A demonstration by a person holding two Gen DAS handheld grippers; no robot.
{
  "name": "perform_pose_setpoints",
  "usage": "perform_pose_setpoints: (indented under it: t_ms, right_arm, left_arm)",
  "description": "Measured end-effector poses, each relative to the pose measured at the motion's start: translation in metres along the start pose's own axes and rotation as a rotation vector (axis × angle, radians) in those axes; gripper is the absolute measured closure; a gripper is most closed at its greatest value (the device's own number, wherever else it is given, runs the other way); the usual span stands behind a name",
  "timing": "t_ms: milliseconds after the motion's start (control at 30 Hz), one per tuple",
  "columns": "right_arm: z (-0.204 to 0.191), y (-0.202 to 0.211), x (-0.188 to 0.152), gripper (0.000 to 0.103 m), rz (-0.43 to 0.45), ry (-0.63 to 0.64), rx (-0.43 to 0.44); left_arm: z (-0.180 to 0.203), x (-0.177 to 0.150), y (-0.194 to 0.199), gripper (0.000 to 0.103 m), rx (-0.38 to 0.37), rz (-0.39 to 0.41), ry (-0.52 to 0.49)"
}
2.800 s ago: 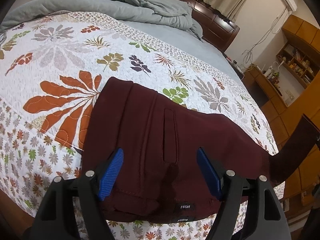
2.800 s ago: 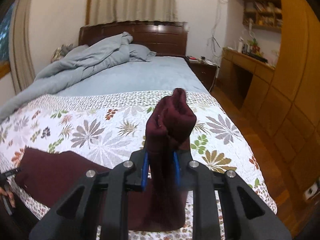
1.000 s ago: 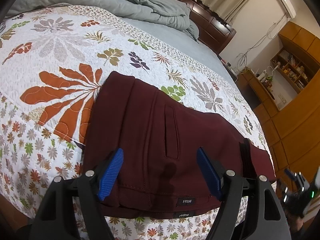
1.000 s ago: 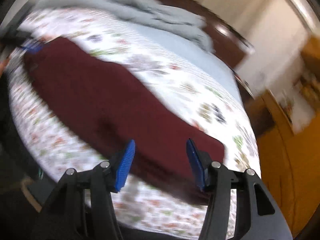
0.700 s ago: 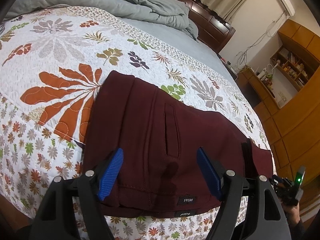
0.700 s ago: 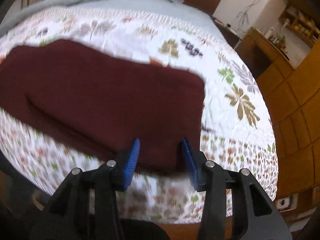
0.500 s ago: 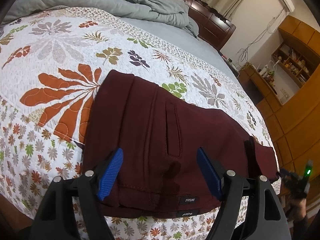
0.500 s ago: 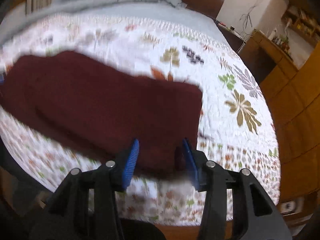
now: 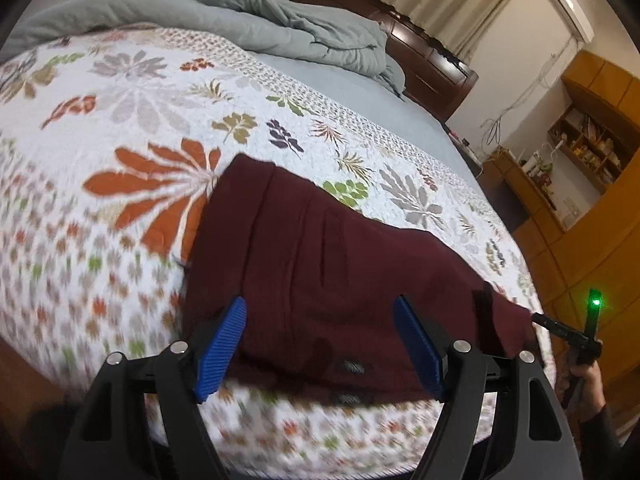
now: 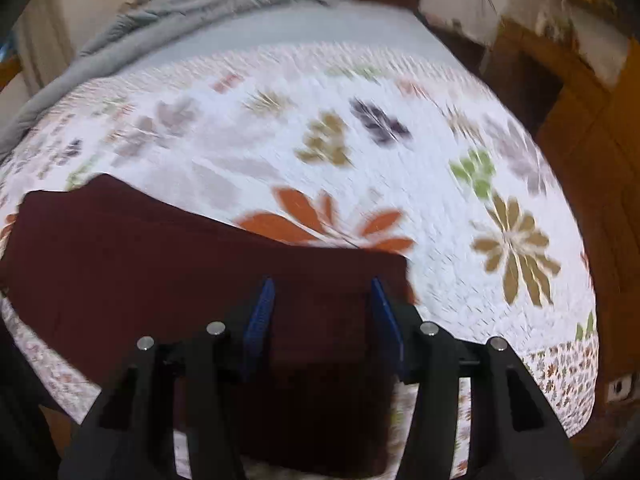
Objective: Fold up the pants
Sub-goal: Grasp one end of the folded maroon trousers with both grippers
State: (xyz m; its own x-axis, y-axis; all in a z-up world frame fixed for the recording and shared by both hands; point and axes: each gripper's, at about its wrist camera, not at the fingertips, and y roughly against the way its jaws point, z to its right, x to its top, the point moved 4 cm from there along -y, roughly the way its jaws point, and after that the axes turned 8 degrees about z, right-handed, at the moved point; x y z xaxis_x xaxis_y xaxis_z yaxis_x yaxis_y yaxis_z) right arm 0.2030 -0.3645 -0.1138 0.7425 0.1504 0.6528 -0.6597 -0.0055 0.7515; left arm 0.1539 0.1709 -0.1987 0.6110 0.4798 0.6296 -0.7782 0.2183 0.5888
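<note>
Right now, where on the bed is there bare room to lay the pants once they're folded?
The floral quilt is bare between the maroon pants and the rumpled grey duvet. The plain grey sheet below the headboard is bare too. The near edge is crowded: the pants lie along it, with the left claw open over one end and the right claw open over the other.

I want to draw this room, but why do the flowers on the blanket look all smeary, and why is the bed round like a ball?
Right wrist view: the camera is moving, so the quilt flowers smear and the pants edge looks soft. Left wrist view: far flowers are sharp; only the quilt near the bottom edge and the pants labels blur. Both views: the fisheye lens bends the flat bed into a dome.
</note>
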Motion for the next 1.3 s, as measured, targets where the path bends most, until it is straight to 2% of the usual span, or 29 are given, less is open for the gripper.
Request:
perform_pose_setpoints:
  t_ms: [67, 167, 267, 300, 367, 467, 533, 667, 800, 933, 1033, 1100, 1167, 1233, 1300]
  right_arm:
    - [-0.037, 0.005, 0.003, 0.052, 0.012, 0.070, 0.055]
    - [-0.086, -0.011, 0.002, 0.052, -0.030, 0.163, 0.129]
    - [-0.112, -0.045, -0.009, 0.046, -0.155, 0.252, 0.123]
    - [-0.117, -0.045, -0.006, 0.046, -0.156, 0.285, 0.102]
    - [-0.129, -0.036, 0.011, 0.048, -0.160, 0.337, 0.108]
    - [-0.158, -0.016, 0.051, 0.044, -0.118, 0.423, 0.132]
    - [-0.191, -0.007, 0.084, 0.038, -0.111, 0.453, 0.227]
    - [-0.259, -0.018, 0.131, 0.029, -0.180, 0.506, 0.411]
    - [-0.340, -0.040, 0.151, 0.026, -0.250, 0.665, 0.509]
    - [-0.403, -0.064, 0.156, 0.023, -0.342, 0.760, 0.577]
    - [-0.432, -0.082, 0.146, 0.020, -0.386, 0.854, 0.552]
    - [-0.448, -0.092, 0.136, 0.020, -0.434, 0.898, 0.573]
    - [-0.461, -0.098, 0.132, 0.020, -0.490, 0.911, 0.633]
    - [-0.467, -0.101, 0.132, 0.020, -0.518, 0.910, 0.688]
    - [-0.471, -0.108, 0.136, 0.020, -0.552, 0.878, 0.743]
  left_arm:
    - [0.004, -0.008, 0.005, 0.026, 0.000, -0.002, 0.030]
    - [0.011, -0.016, 0.009, 0.026, 0.026, -0.021, 0.074]
    - [0.020, -0.012, 0.020, 0.026, 0.068, -0.002, 0.086]
    - [0.023, -0.009, 0.025, 0.026, 0.091, 0.012, 0.078]
    - [0.031, -0.004, 0.035, 0.026, 0.150, 0.025, 0.035]
    - [0.035, 0.002, 0.046, 0.026, 0.189, 0.038, 0.001]
    - [0.034, 0.004, 0.050, 0.024, 0.199, 0.039, 0.006]
    - [0.028, 0.008, 0.051, 0.024, 0.189, 0.020, 0.009]
    - [0.014, 0.010, 0.046, 0.024, 0.174, 0.014, 0.045]
    - [-0.008, 0.010, 0.037, 0.024, 0.179, -0.006, 0.110]
    - [-0.030, 0.004, 0.028, 0.024, 0.141, -0.050, 0.217]
    - [-0.052, -0.004, 0.025, 0.024, 0.072, -0.076, 0.379]
    - [-0.077, -0.014, 0.024, 0.024, 0.034, -0.067, 0.551]
    - [-0.093, -0.024, 0.020, 0.024, -0.004, -0.074, 0.674]
    - [-0.101, -0.028, 0.017, 0.024, -0.027, -0.070, 0.741]
